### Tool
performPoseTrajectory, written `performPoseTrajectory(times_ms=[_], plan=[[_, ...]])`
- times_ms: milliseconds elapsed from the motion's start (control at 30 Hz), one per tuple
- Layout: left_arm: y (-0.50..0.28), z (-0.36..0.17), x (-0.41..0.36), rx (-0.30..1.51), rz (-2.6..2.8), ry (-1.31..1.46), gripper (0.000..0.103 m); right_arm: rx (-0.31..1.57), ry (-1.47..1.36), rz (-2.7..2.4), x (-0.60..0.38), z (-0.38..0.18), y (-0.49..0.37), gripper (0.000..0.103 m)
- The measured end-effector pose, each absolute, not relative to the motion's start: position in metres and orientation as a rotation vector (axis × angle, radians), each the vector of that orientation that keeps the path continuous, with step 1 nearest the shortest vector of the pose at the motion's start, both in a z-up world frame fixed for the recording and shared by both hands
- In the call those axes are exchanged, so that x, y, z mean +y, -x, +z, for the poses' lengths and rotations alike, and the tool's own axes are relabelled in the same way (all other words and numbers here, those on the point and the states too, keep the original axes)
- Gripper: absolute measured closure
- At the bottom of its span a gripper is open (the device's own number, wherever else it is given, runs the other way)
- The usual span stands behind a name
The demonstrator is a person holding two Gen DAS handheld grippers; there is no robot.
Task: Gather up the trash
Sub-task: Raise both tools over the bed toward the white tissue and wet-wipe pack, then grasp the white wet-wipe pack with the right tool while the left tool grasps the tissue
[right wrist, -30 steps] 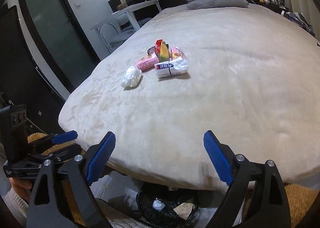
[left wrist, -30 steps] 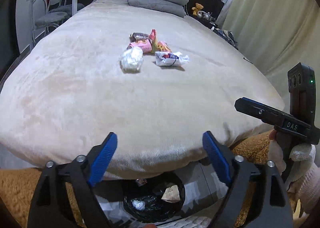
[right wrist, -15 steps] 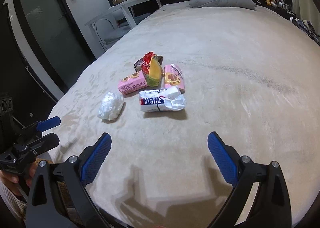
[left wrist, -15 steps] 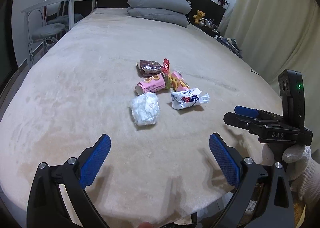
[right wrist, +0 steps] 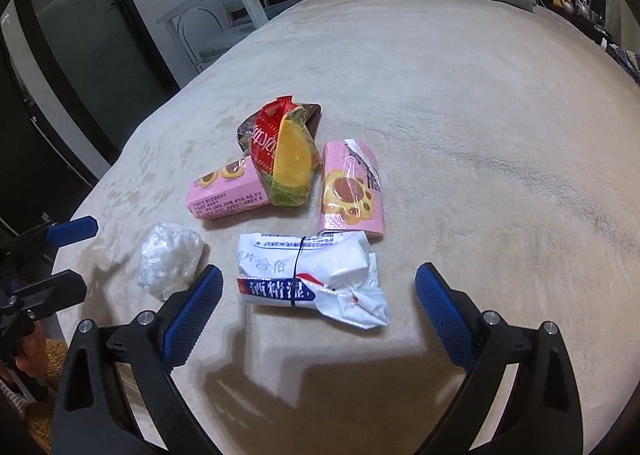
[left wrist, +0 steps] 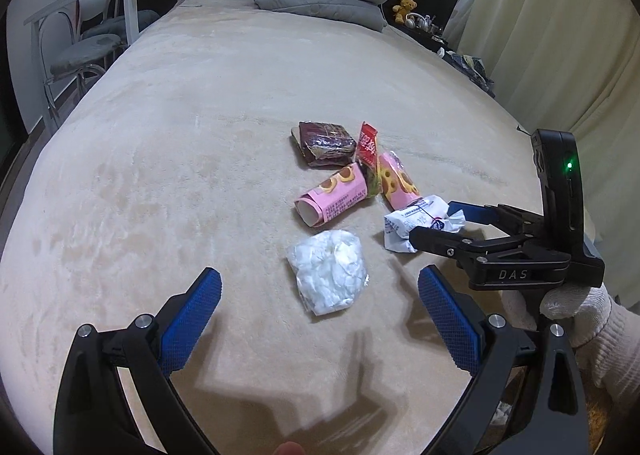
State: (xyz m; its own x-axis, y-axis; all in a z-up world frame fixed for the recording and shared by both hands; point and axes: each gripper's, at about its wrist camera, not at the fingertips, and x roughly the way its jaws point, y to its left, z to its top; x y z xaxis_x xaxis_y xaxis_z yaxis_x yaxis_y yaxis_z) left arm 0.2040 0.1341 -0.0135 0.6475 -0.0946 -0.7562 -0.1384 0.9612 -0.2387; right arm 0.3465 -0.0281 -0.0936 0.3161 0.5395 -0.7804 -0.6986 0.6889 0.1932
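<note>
A white wet-wipe packet lies on the bed at the near edge of a litter cluster, a crumpled clear plastic wad to its left, two pink biscuit wrappers and a red-yellow snack bag beyond. The right gripper hangs just above the packet, jaws wide apart; the left gripper, equally spread, faces the wad. This looks like the approach step; next, each should lower and close

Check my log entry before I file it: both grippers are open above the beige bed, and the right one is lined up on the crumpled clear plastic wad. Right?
One slip: the right gripper is lined up on the white wet-wipe packet with blue lettering, as the right wrist view shows. The crumpled clear plastic wad lies ahead of the left gripper. Both are open above the beige bed.
</note>
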Motion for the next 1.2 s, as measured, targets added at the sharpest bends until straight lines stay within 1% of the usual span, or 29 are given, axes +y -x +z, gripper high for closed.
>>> performPoseTrajectory(times_ms=[67,133,167,200,533,900,1000,1067,1133,1167,1200], plan=[[-0.208,-0.015,0.139,0.877,0.032,0.284,0.006,0.96,0.196,0.829,-0.023,-0.097,-0.35,0.008],[-0.211,-0.016,0.144,0.883,0.035,0.284,0.006,0.963,0.218,0.826,-0.019,-0.098,-0.349,0.016],[-0.213,-0.017,0.146,0.887,0.033,0.287,0.006,0.965,0.226,0.829,-0.019,-0.098,-0.348,0.026],[-0.214,-0.018,0.148,0.893,0.033,0.287,0.006,0.97,0.233,0.832,-0.017,-0.099,-0.348,0.027],[-0.219,-0.026,0.148,0.916,0.028,0.278,0.006,0.961,0.207,0.836,-0.021,-0.088,-0.338,0.028],[-0.236,-0.036,0.125,0.94,-0.017,0.216,0.008,0.919,0.129,0.845,-0.057,-0.062,-0.321,0.028],[-0.242,-0.039,0.119,0.944,-0.025,0.195,0.013,0.894,0.137,0.836,-0.065,-0.058,-0.316,0.028],[-0.246,-0.044,0.117,0.963,-0.02,0.194,0.019,0.899,0.123,0.841,-0.069,-0.058,-0.315,0.028],[-0.25,-0.048,0.117,0.985,-0.018,0.206,0.029,0.897,0.116,0.842,-0.075,-0.057,-0.314,0.028],[-0.251,-0.049,0.117,0.992,-0.018,0.206,0.031,0.896,0.111,0.844,-0.076,-0.056,-0.314,0.028],[-0.252,-0.051,0.116,0.998,-0.017,0.202,0.037,0.895,0.103,0.848,-0.078,-0.055,-0.313,0.028]])
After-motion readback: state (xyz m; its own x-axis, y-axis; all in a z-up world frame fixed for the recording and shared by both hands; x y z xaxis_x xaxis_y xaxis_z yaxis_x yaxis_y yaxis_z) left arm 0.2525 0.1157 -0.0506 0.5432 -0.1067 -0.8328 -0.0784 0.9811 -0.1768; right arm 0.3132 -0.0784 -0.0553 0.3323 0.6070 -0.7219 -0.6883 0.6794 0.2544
